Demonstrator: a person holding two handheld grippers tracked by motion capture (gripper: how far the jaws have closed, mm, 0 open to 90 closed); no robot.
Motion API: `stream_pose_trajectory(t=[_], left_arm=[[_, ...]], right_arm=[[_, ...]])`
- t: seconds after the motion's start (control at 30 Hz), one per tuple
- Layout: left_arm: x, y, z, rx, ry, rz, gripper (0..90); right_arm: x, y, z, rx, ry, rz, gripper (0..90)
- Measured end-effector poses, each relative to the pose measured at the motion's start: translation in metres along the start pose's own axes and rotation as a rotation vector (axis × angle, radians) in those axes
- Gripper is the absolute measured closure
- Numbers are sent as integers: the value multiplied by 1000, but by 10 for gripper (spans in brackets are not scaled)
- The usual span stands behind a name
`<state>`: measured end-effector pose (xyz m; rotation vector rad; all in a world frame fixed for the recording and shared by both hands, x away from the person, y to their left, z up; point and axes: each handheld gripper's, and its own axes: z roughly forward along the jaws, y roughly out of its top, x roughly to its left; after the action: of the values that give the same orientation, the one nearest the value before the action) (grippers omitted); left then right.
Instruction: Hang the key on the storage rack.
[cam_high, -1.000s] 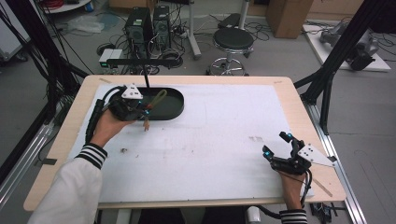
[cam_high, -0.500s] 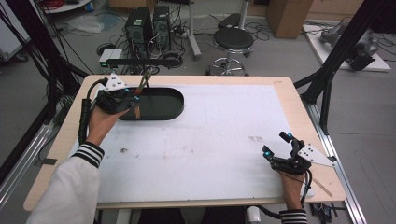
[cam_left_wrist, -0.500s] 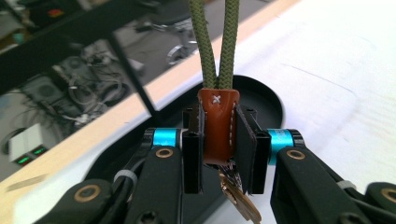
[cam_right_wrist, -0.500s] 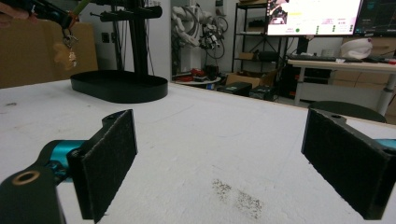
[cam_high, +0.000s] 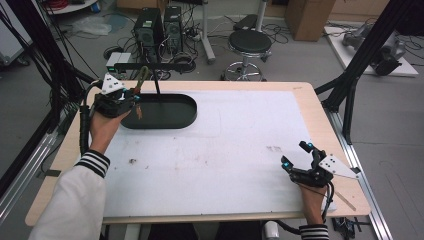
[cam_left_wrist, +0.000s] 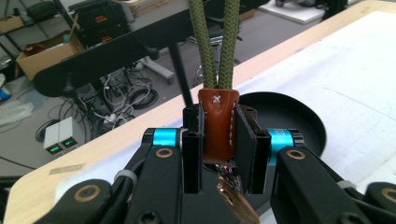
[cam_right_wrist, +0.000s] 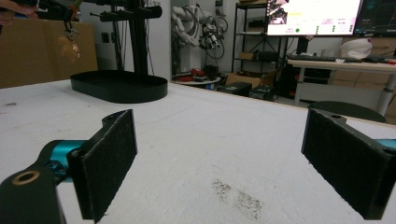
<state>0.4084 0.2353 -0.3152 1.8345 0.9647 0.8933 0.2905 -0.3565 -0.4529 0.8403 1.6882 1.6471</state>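
Cluttered lab floor behind, with computer towers (cam_high: 159, 27), cables and a round black stool (cam_high: 249, 42); nearer, wooden table (cam_high: 310, 95) under a white sheet (cam_high: 225, 150), lightly stained. At far left of that sheet, oval black tray (cam_high: 165, 111) with a black T-shaped stand (cam_high: 156, 80) rising from it. Left gripper (cam_high: 131, 98) raised over the tray's left end, pads clamped tight on brown stitched leather tab (cam_left_wrist: 217, 126) of a keychain. Olive-green cord loop (cam_left_wrist: 215, 44) running up from the tab toward the stand's crossbar, metal ring and coppery charm (cam_left_wrist: 238, 205) hanging beneath the jaws. Right gripper (cam_high: 296, 156) low at near right corner of the table, well apart from tray and keychain, jaws spread wide, nothing between the pads (cam_right_wrist: 109, 158).
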Motion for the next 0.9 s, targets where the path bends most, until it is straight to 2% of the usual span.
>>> stream_pose_trajectory(t=[0.2, 0.43, 0.9], left_arm=[[6, -2, 4, -9, 35, -23, 738], [14, -8, 15, -11, 50, -68, 738], [20, -17, 37, 3, 79, -100, 737]], right_arm=[[0, 0, 0, 1, -1, 3, 95], [0, 0, -1, 1, 1, 8, 95], [0, 0, -1, -3, 2, 8, 95]])
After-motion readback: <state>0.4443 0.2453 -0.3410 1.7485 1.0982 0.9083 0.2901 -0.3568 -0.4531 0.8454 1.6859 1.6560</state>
